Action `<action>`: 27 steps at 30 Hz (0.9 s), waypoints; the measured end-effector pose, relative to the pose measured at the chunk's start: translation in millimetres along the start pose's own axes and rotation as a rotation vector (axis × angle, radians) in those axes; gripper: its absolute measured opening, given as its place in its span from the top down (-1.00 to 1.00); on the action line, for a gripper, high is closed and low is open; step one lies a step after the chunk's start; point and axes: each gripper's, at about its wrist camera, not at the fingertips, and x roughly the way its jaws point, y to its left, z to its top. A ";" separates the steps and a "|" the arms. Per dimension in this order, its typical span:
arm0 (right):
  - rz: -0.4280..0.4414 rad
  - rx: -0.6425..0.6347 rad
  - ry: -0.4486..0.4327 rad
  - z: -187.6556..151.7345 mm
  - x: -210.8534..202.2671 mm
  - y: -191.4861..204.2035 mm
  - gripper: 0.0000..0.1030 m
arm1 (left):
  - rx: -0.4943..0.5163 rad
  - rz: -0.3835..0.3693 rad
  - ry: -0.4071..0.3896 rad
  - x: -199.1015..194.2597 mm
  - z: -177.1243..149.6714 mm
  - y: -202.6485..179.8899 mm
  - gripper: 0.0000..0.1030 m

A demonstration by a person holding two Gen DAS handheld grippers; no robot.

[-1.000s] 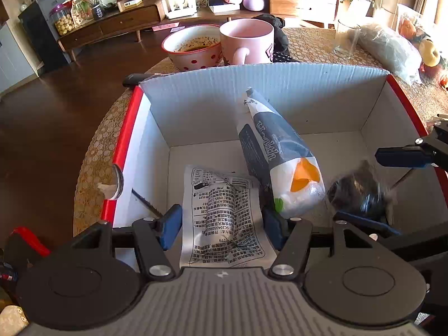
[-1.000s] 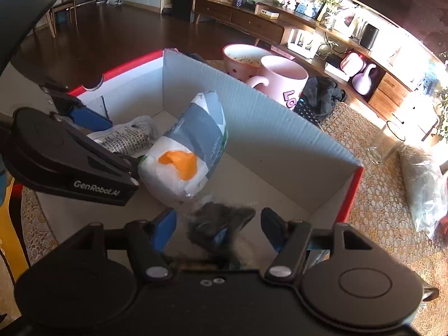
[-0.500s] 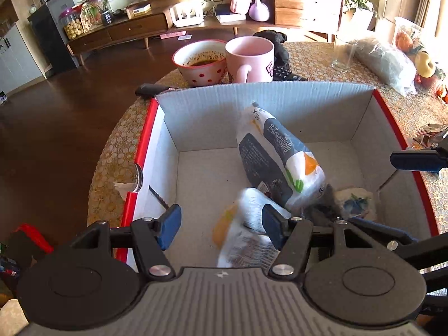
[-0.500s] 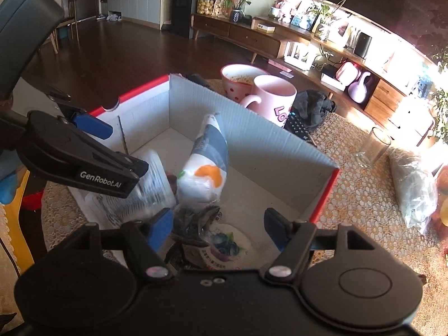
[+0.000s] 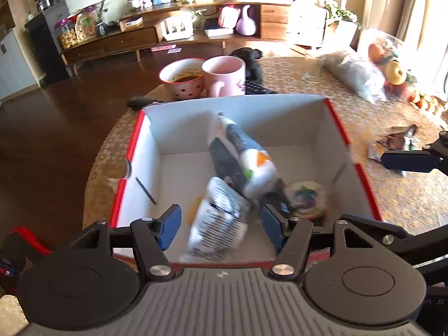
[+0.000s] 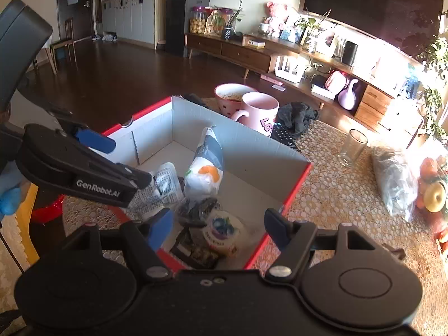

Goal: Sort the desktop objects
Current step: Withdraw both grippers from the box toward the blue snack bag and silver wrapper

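Box: a big cardboard box (image 5: 282,114) with red edges sits on a round table with a lace cloth (image 6: 330,193).
Left tongs: the left gripper (image 5: 221,228) hangs over the near side of the box, its blue tips apart. A printed packet (image 5: 218,218) shows between the tips, but it lies down in the box and they do not pinch it.
Right tongs: the right gripper (image 6: 219,228) hangs over the box too. It has just been opening and nothing is pinched.
In the box: a white and grey bag (image 6: 205,168) leans up in the middle. Beside it lie a dark crinkly packet (image 6: 196,210) and a round blueberry cup (image 6: 222,229).
Behind the box: a pink mug (image 6: 259,112) and a spotted bowl (image 5: 183,79).
Off to the side: a glass (image 6: 352,147).
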 end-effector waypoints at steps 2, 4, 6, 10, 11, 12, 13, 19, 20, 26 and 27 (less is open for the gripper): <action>-0.001 0.007 -0.009 -5.7 -9.9 -2.1 -0.42 | 0.005 -0.005 -0.010 -6.2 -3.5 -8.7 -0.22; -0.007 0.017 -0.018 -10.6 -18.8 -4.6 -0.42 | 0.003 -0.010 -0.024 -13.3 -6.5 -16.5 -0.22; -0.010 0.032 -0.027 -16.7 -27.9 -8.8 -0.44 | 0.002 -0.019 -0.038 -21.0 -9.9 -25.2 -0.22; -0.019 0.053 -0.041 -31.6 -45.5 -18.2 -0.45 | 0.010 -0.032 -0.069 -35.1 -15.7 -43.7 -0.22; -0.025 0.057 -0.046 -35.5 -50.1 -20.8 -0.45 | 0.018 -0.039 -0.075 -38.5 -17.3 -48.5 -0.22; -0.029 0.063 -0.050 -39.5 -54.9 -23.9 -0.46 | 0.030 -0.044 -0.086 -42.1 -19.3 -54.5 -0.22; -0.033 0.069 -0.055 -43.7 -59.6 -27.1 -0.47 | 0.042 -0.040 -0.096 -45.3 -21.4 -61.0 -0.22; -0.089 0.091 -0.077 -68.9 -85.0 -49.8 -0.51 | 0.088 -0.104 -0.125 -56.9 -30.7 -99.1 -0.22; -0.098 0.097 -0.079 -72.5 -88.5 -54.1 -0.51 | 0.093 -0.113 -0.129 -58.2 -32.2 -105.3 -0.22; -0.147 0.136 -0.082 -95.6 -107.7 -82.6 -0.52 | 0.132 -0.181 -0.143 -62.9 -39.8 -144.0 -0.35; -0.153 0.141 -0.081 -99.0 -110.1 -87.1 -0.53 | 0.135 -0.189 -0.142 -62.5 -40.1 -149.6 -0.35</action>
